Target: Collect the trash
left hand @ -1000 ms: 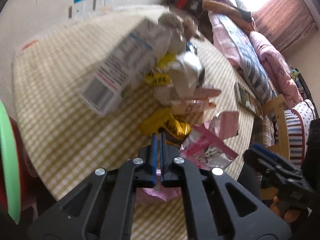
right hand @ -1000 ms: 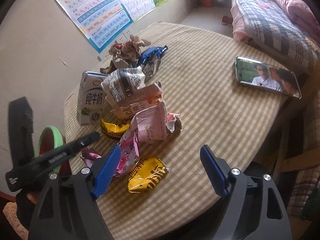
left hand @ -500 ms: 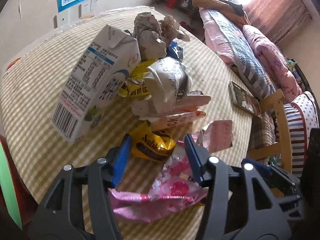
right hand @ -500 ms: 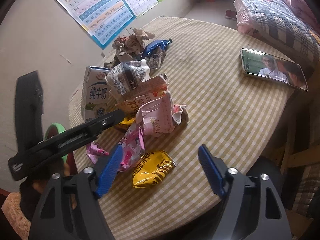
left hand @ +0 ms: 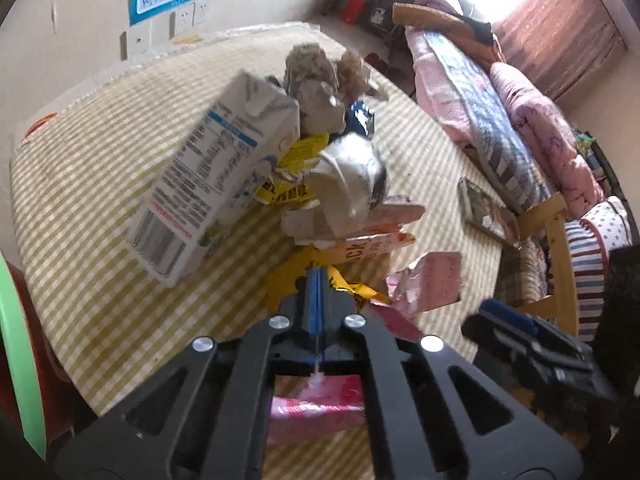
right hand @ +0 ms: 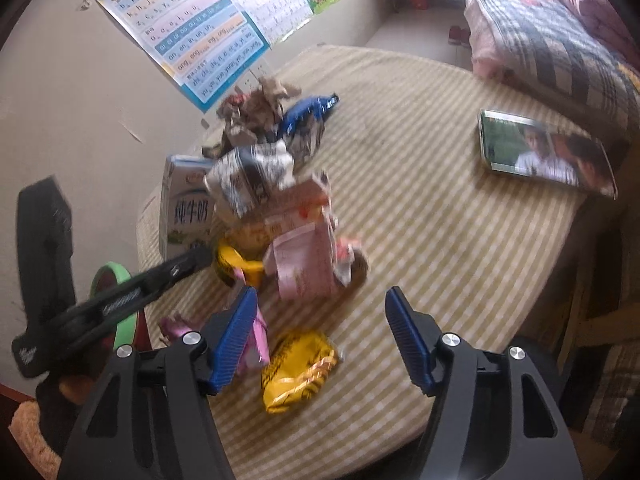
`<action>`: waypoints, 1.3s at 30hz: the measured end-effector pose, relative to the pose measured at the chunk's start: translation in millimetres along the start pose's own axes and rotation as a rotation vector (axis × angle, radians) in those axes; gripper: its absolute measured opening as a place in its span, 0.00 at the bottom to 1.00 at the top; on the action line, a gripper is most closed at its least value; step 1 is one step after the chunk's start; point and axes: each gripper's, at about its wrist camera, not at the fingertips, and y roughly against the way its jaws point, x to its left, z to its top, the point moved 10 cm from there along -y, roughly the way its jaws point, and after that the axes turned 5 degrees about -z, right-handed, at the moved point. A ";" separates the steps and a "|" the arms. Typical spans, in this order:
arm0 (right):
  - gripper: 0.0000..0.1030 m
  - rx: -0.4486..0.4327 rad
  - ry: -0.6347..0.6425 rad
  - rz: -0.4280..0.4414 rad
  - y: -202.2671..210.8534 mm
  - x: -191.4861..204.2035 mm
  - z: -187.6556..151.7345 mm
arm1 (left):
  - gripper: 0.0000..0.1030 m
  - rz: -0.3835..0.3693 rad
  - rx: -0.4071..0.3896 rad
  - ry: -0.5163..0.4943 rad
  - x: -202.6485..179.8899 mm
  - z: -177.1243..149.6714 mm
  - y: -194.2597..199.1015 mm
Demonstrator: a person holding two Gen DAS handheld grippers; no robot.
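My own black frame is hiding most of the pink wrapper (left hand: pixel 316 408) beneath my left gripper (left hand: pixel 316 280), so I cannot tell whether its shut jaws are pinching it. Motion blur is smearing the print on the milk carton (left hand: pixel 216 200) and the crumpled paper (left hand: pixel 316 76). In the right wrist view my left jaw is covering part of another pink wrapper (right hand: pixel 256 344), and the green-rimmed bin (right hand: pixel 120 304) is showing only as an arc behind the other gripper.

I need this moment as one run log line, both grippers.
left gripper: shut, pink wrapper under it, grip unclear | right gripper: open, jaws just closing, above yellow wrapper
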 end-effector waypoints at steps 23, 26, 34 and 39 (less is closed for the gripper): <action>0.10 0.041 -0.020 0.047 -16.1 -12.4 -1.6 | 0.53 -0.087 0.026 -0.163 -33.1 -22.4 27.3; 0.10 0.044 -0.023 0.042 -16.2 -16.7 -2.6 | 0.55 -0.082 0.082 -0.286 -41.4 -44.5 25.3; 0.10 0.047 -0.035 0.051 -14.1 -15.8 -3.3 | 0.62 -0.041 0.203 -0.360 -26.2 -83.7 3.6; 0.10 0.051 -0.031 0.056 -12.2 -10.3 -4.8 | 0.50 -0.025 0.199 -0.383 -31.0 -82.5 -6.6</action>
